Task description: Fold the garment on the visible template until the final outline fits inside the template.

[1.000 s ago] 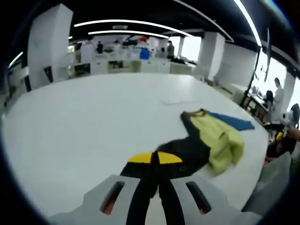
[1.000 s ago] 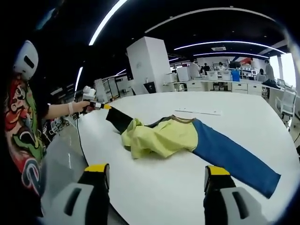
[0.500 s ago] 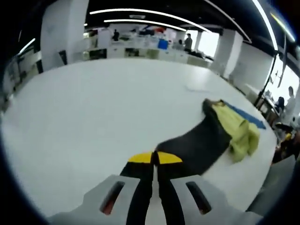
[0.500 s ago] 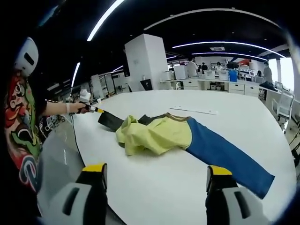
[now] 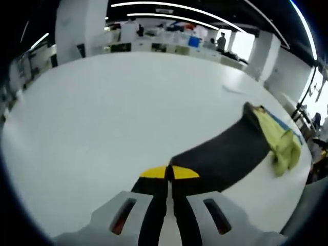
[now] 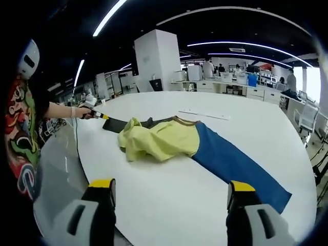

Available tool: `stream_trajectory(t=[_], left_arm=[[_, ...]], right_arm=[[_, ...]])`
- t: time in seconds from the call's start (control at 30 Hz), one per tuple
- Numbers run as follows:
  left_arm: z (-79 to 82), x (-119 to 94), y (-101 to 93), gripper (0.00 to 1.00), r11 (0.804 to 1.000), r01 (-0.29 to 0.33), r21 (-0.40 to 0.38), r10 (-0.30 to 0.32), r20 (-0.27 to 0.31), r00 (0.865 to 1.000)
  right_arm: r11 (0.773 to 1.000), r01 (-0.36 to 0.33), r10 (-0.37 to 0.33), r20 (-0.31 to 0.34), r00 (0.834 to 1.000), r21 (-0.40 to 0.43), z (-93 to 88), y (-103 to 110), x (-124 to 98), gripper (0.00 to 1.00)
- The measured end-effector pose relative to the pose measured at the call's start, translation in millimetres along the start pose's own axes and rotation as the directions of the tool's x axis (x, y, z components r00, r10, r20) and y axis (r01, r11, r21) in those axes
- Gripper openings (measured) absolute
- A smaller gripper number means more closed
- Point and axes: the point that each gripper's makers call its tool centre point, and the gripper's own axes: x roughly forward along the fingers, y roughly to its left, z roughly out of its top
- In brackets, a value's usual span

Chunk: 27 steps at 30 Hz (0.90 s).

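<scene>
Left gripper [image 5: 169, 173], grey-bodied with yellow-tipped black jaws: jaws pressed together on the cuff end of the dark charcoal sleeve [image 5: 223, 158] of the three-colour fabric garment [image 6: 169, 138]. Sleeve stretched flat from the jaws across the round white tabletop [image 5: 113, 107], toward the bunched yellow-green middle part [image 5: 279, 143] near the table's right-hand edge in the left gripper view.

Right gripper [image 6: 169, 189], same grey body and yellow tips: jaws spread wide apart, nothing between them, hovering over the near edge of the tabletop. Beyond them, garment lying across the table: blue sleeve [image 6: 236, 164] flat and running out toward the right-hand edge, crumpled yellow-green part in the middle, dark sleeve leading off to the left edge. There, in the right gripper view, left gripper [image 6: 97, 114] seen small, pinching that sleeve's end, held by a person's hand [image 6: 83, 111] with the forearm reaching straight out over the table's edge. Person's printed, multicoloured shirt [image 6: 23, 138] along the left side of that view; no legible writing on it.

Thin pale strip [image 6: 204, 114] lying flat on the tabletop beyond the garment, apart from it; whether that is the template cannot be told.

Office behind: white square pillar [image 6: 154, 61], long ceiling light strips [image 6: 241, 45], desks with people in the distance [image 6: 241, 77].
</scene>
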Motion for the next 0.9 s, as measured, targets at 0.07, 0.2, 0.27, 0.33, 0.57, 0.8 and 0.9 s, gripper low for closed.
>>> stream_trajectory(t=[0.07, 0.2, 0.27, 0.33, 0.57, 0.8, 0.9], left_arm=[[-3.6, 2, 3.0, 0.00, 1.000, -0.009, 0.002, 0.009, -0.017, 1.000], [-7.6, 16, 17.0, 0.00, 0.999, -0.042, -0.005, 0.042, -0.053, 0.998], [-9.6, 15, 20.2, 0.00, 0.998, -0.055, -0.016, 0.054, -0.062, 0.997], [-12.0, 22, 29.4, 0.00, 0.996, -0.081, -0.032, 0.079, -0.076, 0.994], [-9.4, 24, 47.0, 0.00, 0.985, -0.157, -0.071, 0.151, -0.083, 0.985], [-0.7, 31, 56.7, 0.00, 0.981, -0.188, -0.049, 0.183, -0.093, 0.979], [2.5, 36, 64.5, 0.00, 0.980, -0.196, -0.028, 0.193, -0.097, 0.976]], right_arm=[[1.000, 0.000, 0.000, -0.008, 1.000, 0.002, -2.1, 0, 0, 0.90], [1.000, 0.005, -0.005, -0.025, 1.000, 0.007, -7.0, -2, -1, 0.90], [1.000, 0.009, -0.009, -0.030, 1.000, 0.004, -7.8, -3, -1, 0.90], [1.000, 0.012, -0.012, -0.033, 0.999, 0.010, -8.8, -3, -2, 0.90], [1.000, 0.021, -0.020, -0.047, 0.999, 0.016, -13.4, -3, -3, 0.89], [0.999, 0.030, -0.029, -0.062, 0.998, 0.020, -15.7, 1, -3, 0.89], [0.999, 0.033, -0.031, -0.061, 0.998, 0.023, -14.5, 4, -3, 0.89]])
